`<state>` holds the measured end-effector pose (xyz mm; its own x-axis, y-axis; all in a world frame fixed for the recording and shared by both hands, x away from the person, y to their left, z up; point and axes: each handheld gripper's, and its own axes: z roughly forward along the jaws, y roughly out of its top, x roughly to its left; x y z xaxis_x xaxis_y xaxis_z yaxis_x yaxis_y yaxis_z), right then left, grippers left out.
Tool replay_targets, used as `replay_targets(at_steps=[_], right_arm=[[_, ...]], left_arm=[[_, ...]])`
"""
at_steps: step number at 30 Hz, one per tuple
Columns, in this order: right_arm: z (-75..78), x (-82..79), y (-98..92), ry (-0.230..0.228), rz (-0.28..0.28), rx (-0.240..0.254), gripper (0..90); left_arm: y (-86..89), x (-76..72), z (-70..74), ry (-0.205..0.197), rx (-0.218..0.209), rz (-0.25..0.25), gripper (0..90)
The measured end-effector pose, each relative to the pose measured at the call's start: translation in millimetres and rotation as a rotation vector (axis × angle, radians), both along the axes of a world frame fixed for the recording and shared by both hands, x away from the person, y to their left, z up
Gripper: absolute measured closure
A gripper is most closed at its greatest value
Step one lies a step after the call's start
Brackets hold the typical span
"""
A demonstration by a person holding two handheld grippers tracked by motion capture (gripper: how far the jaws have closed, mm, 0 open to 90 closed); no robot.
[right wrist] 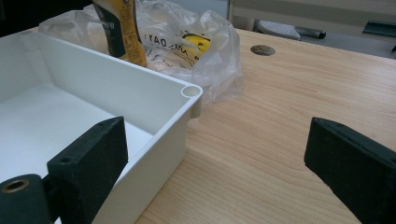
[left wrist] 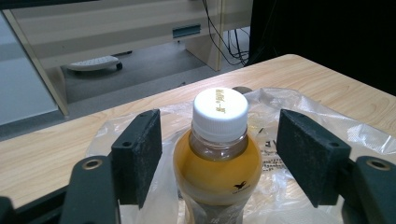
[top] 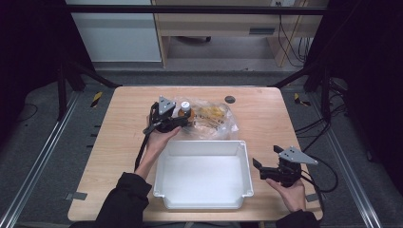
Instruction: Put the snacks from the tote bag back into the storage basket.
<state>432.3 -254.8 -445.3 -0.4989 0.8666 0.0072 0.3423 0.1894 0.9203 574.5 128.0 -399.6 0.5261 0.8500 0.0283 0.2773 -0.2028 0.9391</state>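
At the near right corner of the desk (top: 119,156) the right gripper (top: 266,164) idles with jaws apart and empty, just beside the right wall of the white tub (top: 244,161), which sits empty by the near edge. Beyond the tub, the left gripper (left wrist: 219,154) is the nearer tool: its pads stand apart on either side of an upright, white-capped bottle (left wrist: 218,158), not yet touching, axis vertical. The bottle stands on a crumpled clear plastic bag (top: 214,118) toward the far edge, which may snag the closing jaws.
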Motion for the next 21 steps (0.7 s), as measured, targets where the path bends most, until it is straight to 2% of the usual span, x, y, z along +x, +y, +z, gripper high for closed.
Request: replay_targets(at_steps=[7, 21], right_arm=[[-0.3, 0.2, 0.5, 0.0, 0.002, -0.001, 6.4], [-0.2, 0.0, 0.1, 0.0, 0.003, -0.003, 6.6]], left_arm=[[-1.7, 4.6, -2.0, 0.005, 0.013, 0.0, 37.7], [-6.5, 14.1, -4.7, 0.006, 0.008, 0.009, 48.3]])
